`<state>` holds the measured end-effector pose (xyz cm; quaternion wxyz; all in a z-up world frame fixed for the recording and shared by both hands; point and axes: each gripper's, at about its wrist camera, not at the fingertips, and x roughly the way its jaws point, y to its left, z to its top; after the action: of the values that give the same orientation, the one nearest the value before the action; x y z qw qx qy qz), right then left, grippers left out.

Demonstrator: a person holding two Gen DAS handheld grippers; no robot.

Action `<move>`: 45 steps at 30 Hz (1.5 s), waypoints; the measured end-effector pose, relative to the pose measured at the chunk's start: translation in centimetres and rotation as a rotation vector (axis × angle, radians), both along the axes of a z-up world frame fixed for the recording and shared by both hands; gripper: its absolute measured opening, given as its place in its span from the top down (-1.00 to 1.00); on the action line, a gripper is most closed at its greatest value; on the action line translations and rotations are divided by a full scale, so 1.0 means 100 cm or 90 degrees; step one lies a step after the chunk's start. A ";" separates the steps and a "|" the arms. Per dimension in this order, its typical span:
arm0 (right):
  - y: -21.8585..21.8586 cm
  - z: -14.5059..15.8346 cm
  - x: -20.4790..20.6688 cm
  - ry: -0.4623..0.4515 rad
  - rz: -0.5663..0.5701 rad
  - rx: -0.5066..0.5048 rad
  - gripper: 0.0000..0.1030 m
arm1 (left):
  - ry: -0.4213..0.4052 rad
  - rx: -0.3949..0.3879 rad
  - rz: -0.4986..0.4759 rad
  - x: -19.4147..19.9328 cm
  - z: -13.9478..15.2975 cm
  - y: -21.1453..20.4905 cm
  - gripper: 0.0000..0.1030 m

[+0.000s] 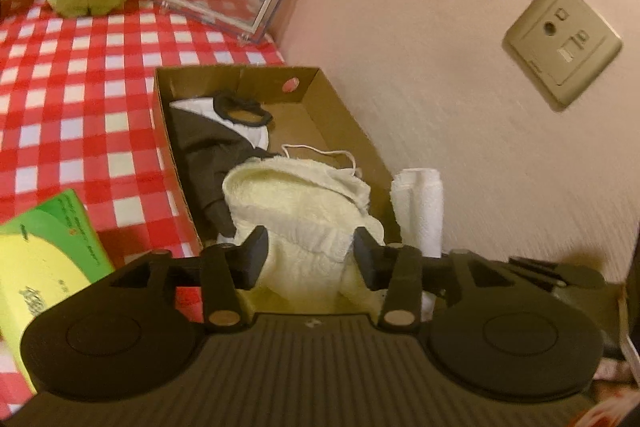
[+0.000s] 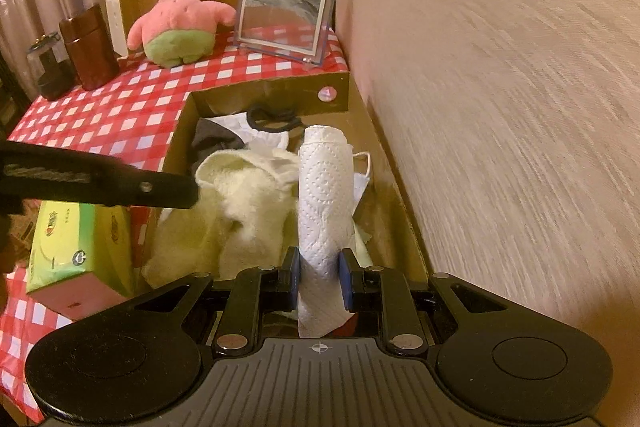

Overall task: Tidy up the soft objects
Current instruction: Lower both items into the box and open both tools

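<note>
Right gripper is clamped on the near end of a rolled white paper towel; pads pinch it narrow, and the roll is visibly squashed at the grip. Left gripper stands partly open, straddling the cream towel; pads look clear of the cloth, so I read nothing held there.

Location: both soft items are at the cardboard box, which sits on the checked surface against the wall on the right. The cream towel is bunched in the near half and spills over the near-left edge. The paper towel roll is over the right side of the box, beside the towel. Dark and white garment lies in the far-left part of the box, with a black hair tie on top.

Handling, my read:
- Paper roll: very light, crushable, tears easily. Current end grip leaves it cantilevered; it may droop or unroll. A mid-length grip would be steadier.
- Cream towel: limp, no shape, won't slip. Grab a thick fold near the middle, not an edge, or it trails.

Orientation: the roll's long axis runs near to far, free end pointing to the box's far wall. The towel has no clear axis.

Pink plush star and picture frame sit far back, well apart.
</note>
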<state>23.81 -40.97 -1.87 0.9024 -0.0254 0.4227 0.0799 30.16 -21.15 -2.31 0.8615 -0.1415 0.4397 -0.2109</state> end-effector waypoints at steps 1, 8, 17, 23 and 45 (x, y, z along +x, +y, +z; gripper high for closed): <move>0.000 0.000 0.001 0.000 0.001 0.000 0.60 | -0.006 0.001 0.000 -0.003 0.003 0.002 0.08; 0.006 -0.001 0.000 0.008 0.009 -0.007 0.60 | -0.013 0.010 0.002 -0.017 0.009 0.012 0.00; 0.011 0.000 0.000 0.011 0.017 -0.010 0.60 | -0.014 0.042 0.011 -0.032 0.006 0.019 -0.17; 0.012 0.000 0.002 0.012 0.018 -0.007 0.60 | -0.020 0.063 0.019 -0.037 0.005 0.022 -0.37; 0.000 0.016 -0.015 -0.019 -0.009 0.041 -0.03 | -0.093 0.136 0.040 -0.066 0.023 0.030 -0.82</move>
<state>22.30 -40.94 -0.30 0.9095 0.0055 0.4065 0.0870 23.55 -18.17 0.02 0.9077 -0.0466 0.3909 -0.1454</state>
